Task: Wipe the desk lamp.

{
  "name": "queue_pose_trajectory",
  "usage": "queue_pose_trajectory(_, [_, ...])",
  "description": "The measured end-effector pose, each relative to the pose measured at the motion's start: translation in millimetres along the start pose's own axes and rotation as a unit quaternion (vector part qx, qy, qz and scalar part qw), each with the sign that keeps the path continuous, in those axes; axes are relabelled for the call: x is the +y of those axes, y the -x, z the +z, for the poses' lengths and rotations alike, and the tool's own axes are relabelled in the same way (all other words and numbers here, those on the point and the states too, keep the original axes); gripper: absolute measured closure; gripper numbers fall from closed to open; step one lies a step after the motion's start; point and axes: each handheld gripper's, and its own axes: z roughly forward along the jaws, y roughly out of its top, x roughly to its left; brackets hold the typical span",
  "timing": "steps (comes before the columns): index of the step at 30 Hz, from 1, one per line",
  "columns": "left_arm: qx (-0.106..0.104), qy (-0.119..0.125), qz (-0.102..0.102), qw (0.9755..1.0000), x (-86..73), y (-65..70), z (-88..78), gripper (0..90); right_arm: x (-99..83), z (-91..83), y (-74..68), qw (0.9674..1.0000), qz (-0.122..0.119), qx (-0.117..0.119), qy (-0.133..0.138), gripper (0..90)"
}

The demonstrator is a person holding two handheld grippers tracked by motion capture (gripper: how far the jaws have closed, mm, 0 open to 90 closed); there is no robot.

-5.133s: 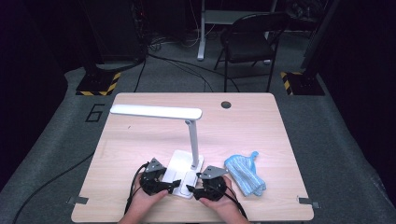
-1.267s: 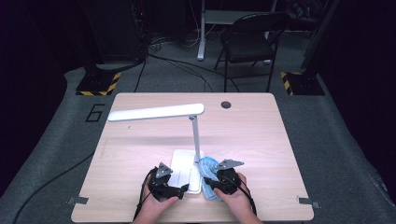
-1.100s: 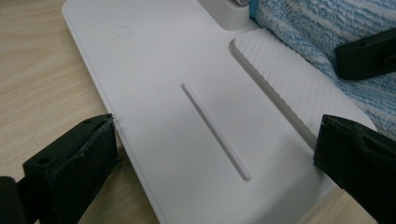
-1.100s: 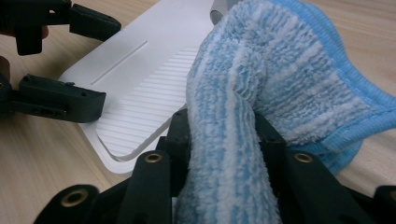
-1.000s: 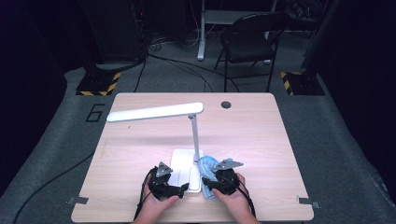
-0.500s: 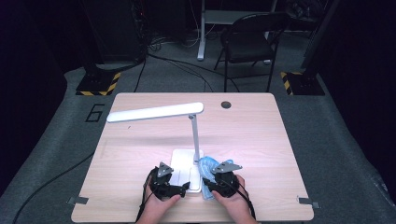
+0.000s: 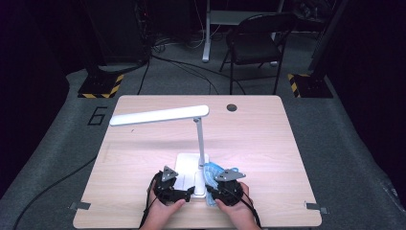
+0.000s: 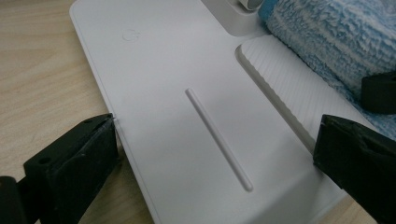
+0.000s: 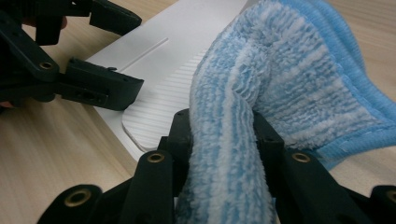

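Blue-and-white striped terry, a cleaning cloth, is what I have bunched in my right gripper: its jaws have just been closing, and now the pads pinch a thick fold of it. Five seconds back that cloth lay loose on the bare wooden table, well to the right of the lamp, and both my grippers sat together at the front of the base; since then the cloth has come over against the base's right edge. In the high view it shows as a small blue patch just right of the lamp's post, between the post and my right gripper. The pinched fold runs lengthwise along the jaws, away from me toward the post, and the rest fans out to the right of it, the solid blue border outermost. My left gripper straddles the near end of the white lamp base, one jaw against its left edge and the other at its right edge; whether they press I cannot tell. The lamp head stretches left, roughly level.
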Motion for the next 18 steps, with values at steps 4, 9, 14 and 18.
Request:
queue_pose_trajectory(4, [0.000,-0.002,0.002,1.0000,0.8,-0.8,0.5,0.0,-0.8,-1.5,-2.5,1.0000,0.004,0.009,0.000,66.9])
queue_pose_trajectory(9, [-0.009,0.000,0.004,1.0000,3.6,-4.9,3.2,0.2,-3.7,-6.1,-7.7,0.9999,-0.005,0.014,-0.007,66.7])
queue_pose_trajectory(14, [-0.007,-0.008,0.013,0.9999,4.1,-5.9,2.1,0.6,-6.7,-7.1,-13.5,0.9999,0.005,0.014,-0.002,53.6])
queue_pose_trajectory(18, [-0.006,-0.006,0.012,0.9999,3.8,-5.7,2.2,0.7,-6.7,-5.8,-18.2,0.9999,-0.009,0.007,-0.002,46.5])
